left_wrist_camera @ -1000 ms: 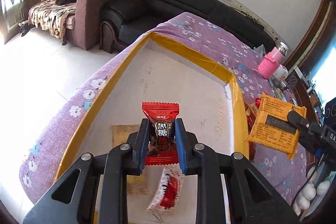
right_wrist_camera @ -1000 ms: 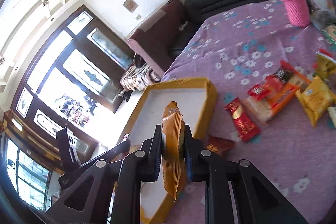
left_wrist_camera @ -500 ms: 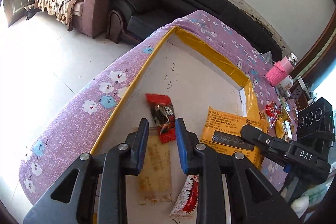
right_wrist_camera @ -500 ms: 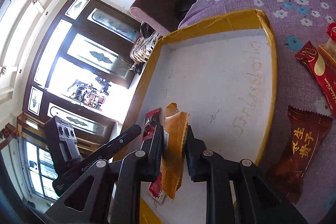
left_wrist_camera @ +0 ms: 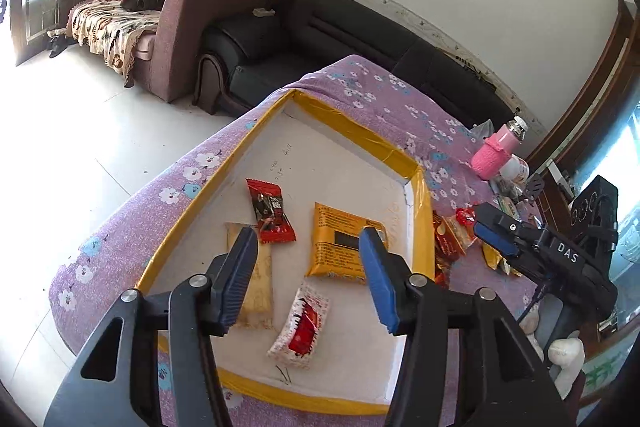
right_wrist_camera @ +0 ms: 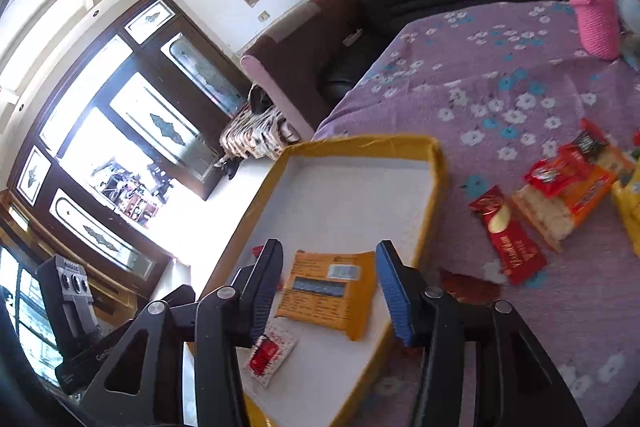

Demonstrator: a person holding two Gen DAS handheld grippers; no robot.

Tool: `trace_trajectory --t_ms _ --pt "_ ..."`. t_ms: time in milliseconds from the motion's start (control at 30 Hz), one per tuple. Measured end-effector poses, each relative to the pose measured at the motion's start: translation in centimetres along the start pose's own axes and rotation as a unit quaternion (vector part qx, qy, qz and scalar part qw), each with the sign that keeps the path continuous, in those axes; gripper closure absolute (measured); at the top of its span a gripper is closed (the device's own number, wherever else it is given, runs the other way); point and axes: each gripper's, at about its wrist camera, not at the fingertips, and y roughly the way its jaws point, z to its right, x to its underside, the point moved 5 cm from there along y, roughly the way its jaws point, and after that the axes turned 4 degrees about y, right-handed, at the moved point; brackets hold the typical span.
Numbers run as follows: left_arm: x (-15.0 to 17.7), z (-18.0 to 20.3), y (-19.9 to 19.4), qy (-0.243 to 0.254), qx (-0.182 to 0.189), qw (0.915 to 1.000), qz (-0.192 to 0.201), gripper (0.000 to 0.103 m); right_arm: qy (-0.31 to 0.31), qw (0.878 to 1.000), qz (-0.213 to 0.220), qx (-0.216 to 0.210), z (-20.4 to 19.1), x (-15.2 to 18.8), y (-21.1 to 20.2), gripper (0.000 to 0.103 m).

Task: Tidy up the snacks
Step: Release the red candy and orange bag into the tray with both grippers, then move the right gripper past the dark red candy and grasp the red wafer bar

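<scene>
The far end of the pale biscuit pack [left_wrist_camera: 252, 279] hides behind the left finger of the left gripper [left_wrist_camera: 308, 279], so only part of it shows. A dark red packet [right_wrist_camera: 472, 285] by the tray [right_wrist_camera: 436, 187] is half hidden behind the right gripper [right_wrist_camera: 328, 287], and its print is too blurry to read. The snacks on the purple flowered cloth [right_wrist_camera: 480, 87] are smeared too: a long red packet [right_wrist_camera: 508, 237], an orange one [right_wrist_camera: 576, 187] and others piled up. A pink bottle [right_wrist_camera: 592, 11] stands far back, cut off at the top edge.

The left gripper's jaws are opening, and nothing is between them. Below and past its fingers, four snacks lie flat in the tray. The red candy pack [left_wrist_camera: 270, 211] lies just past the left fingertip. The orange pack [left_wrist_camera: 344, 247] lies beside the right fingertip, partly behind it. The white and red packet [left_wrist_camera: 302, 331] lies right under the gap.

The right gripper's jaws are opening too, with nothing pinched. The orange pack [right_wrist_camera: 328, 291] lies flat in the tray, seen through the gap between its fingers and not touching them. The white and red packet [right_wrist_camera: 270, 351] peeks out by the left finger.
</scene>
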Motion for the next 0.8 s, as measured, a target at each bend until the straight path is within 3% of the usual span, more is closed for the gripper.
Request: trace_trajectory --t_ms 133,267,467,500,533,567,800 --pt "1.2 1.4 -0.1 0.003 0.021 0.9998 -0.005 0.048 -0.005 0.998 0.0 0.068 4.5 0.3 -2.3 0.05" --pt "2.3 2.9 0.8 0.015 0.026 0.9993 -0.023 0.048 0.022 0.995 -0.03 0.089 7.4 1.9 -1.4 0.05" --pt "2.9 4.5 0.4 0.04 0.02 0.9987 -0.024 0.048 0.028 0.991 -0.075 0.111 6.4 3.9 2.4 0.05" --pt "2.9 4.5 0.3 0.042 0.019 0.9986 -0.024 0.048 0.022 0.989 -0.083 0.119 6.3 4.3 3.0 0.054" --pt "3.0 4.6 0.3 0.043 0.02 0.9986 -0.024 0.048 0.02 0.988 -0.089 0.121 6.2 4.5 3.6 0.068" --pt "3.0 4.6 0.4 0.043 0.021 0.9985 -0.026 0.048 0.02 0.989 -0.09 0.119 6.1 4.7 3.7 0.07" --pt "3.6 5.7 1.4 0.048 0.038 0.9973 -0.039 0.048 0.039 0.982 -0.079 0.167 8.7 6.0 -0.6 0.069"
